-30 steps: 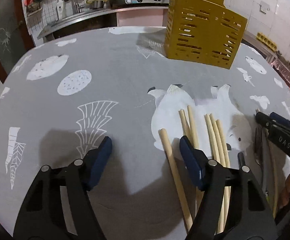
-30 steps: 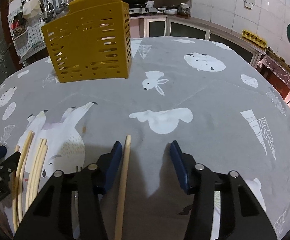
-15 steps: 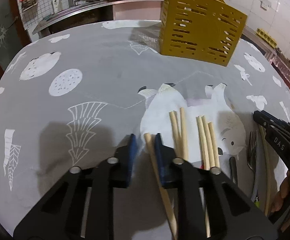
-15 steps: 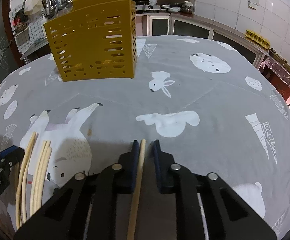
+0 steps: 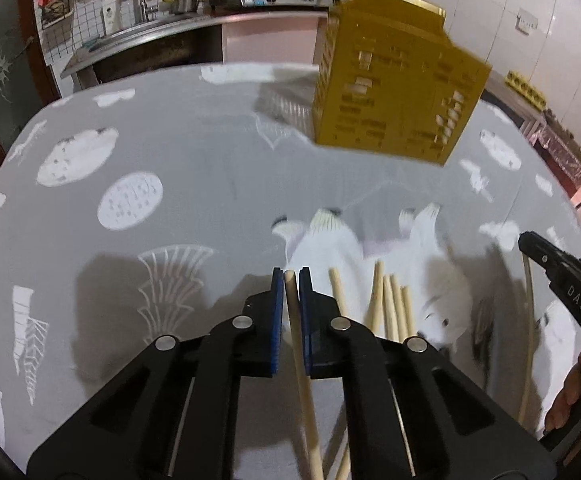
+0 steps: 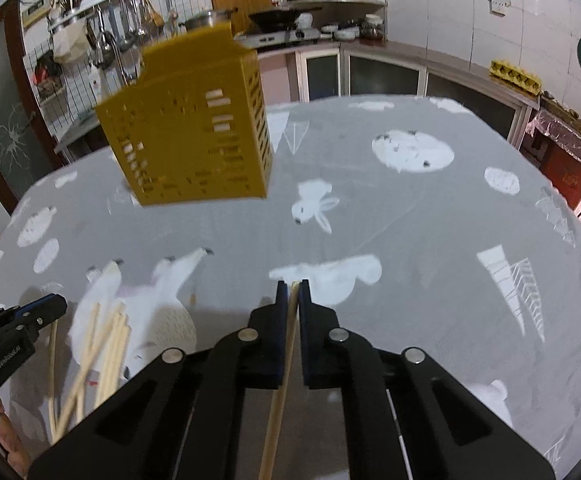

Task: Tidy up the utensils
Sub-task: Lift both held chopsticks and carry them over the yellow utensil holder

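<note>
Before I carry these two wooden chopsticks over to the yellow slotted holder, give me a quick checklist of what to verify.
1. Left gripper pinching a wooden chopstick: ok.
2. Right gripper pinching its own wooden chopstick: ok.
3. Yellow slotted plastic holder upright on the grey printed tablecloth: ok.
4. Cloth between grippers and holder free of obstacles: ok.
5. Holder's compartments free inside: cannot tell.
6. Loose chopsticks left on the cloth: ok, still to collect.
</note>
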